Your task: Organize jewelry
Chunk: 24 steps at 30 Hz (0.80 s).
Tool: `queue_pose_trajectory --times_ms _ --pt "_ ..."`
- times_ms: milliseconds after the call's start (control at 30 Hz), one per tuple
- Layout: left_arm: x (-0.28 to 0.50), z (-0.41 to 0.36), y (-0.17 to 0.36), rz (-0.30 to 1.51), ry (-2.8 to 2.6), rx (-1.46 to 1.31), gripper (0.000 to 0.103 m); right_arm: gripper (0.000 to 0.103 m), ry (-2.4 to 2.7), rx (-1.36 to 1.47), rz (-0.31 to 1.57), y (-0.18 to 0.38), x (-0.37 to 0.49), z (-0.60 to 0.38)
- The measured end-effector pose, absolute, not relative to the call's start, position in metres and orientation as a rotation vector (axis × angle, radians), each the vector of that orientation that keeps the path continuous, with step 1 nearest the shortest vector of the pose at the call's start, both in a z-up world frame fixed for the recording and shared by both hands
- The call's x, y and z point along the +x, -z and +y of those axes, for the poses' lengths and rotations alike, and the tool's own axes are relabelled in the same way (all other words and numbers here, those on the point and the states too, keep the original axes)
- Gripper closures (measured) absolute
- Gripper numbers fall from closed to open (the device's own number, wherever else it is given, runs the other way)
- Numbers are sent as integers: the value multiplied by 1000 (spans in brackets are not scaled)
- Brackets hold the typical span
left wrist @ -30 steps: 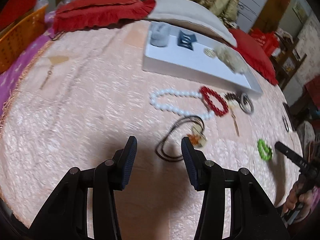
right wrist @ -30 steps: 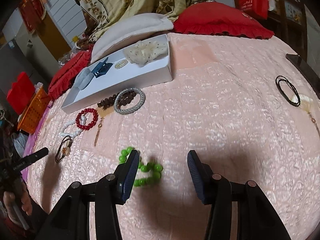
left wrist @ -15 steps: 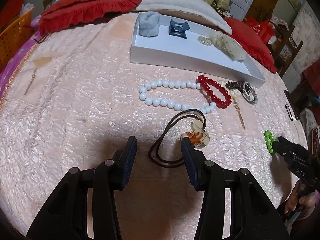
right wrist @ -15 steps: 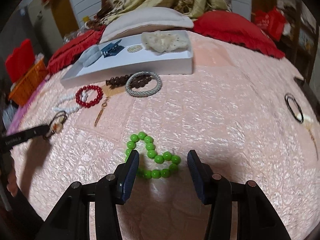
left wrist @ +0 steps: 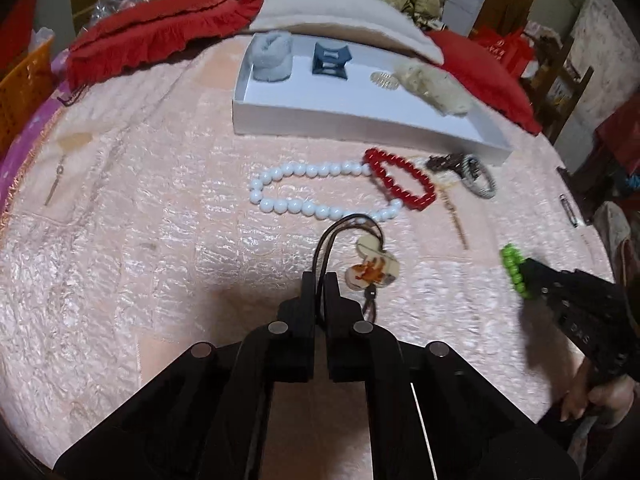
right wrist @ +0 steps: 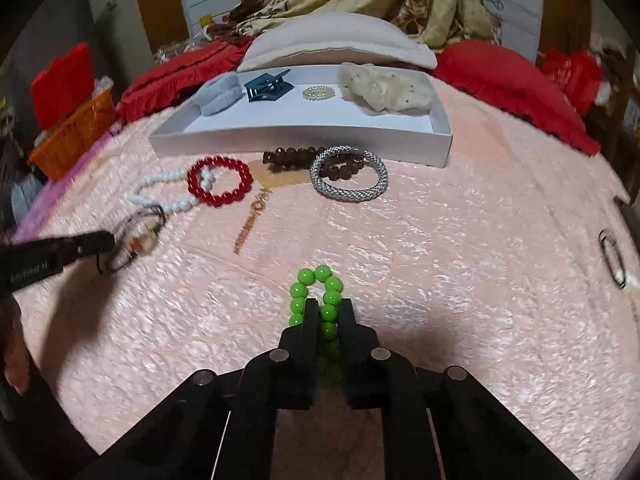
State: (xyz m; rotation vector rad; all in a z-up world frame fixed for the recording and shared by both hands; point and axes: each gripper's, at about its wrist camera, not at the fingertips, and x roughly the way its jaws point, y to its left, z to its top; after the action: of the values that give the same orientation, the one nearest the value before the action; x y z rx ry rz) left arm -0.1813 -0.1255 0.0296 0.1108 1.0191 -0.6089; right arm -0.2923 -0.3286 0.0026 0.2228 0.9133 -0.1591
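Pinching green bead bracelet between right fingers.

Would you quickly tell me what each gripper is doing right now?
Left gripper: closed on the brown cord of the pendant necklace.
Right gripper: closed on the green bead bracelet.
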Motion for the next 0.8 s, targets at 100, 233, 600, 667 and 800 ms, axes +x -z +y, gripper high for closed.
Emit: queue_pose_trajectory --times_ms 100,233,600,667,800 --pt "-187 -117 -46 994 627 78 100 94 150 264 892 -10 -295 -329" --pt "-193 -108 -70 946 645 45 100 94 136 276 852 -28 -300 -326" --pt "-184 -114 -63 972 668 68 89 94 117 285 801 -56 -310 -321" --pt "-177 -120 -50 997 658 90 76 94 118 291 813 -52 -311 -321" --pt "-164 -130 -27 1035 652 106 76 94 124 305 821 -48 -314 -322"
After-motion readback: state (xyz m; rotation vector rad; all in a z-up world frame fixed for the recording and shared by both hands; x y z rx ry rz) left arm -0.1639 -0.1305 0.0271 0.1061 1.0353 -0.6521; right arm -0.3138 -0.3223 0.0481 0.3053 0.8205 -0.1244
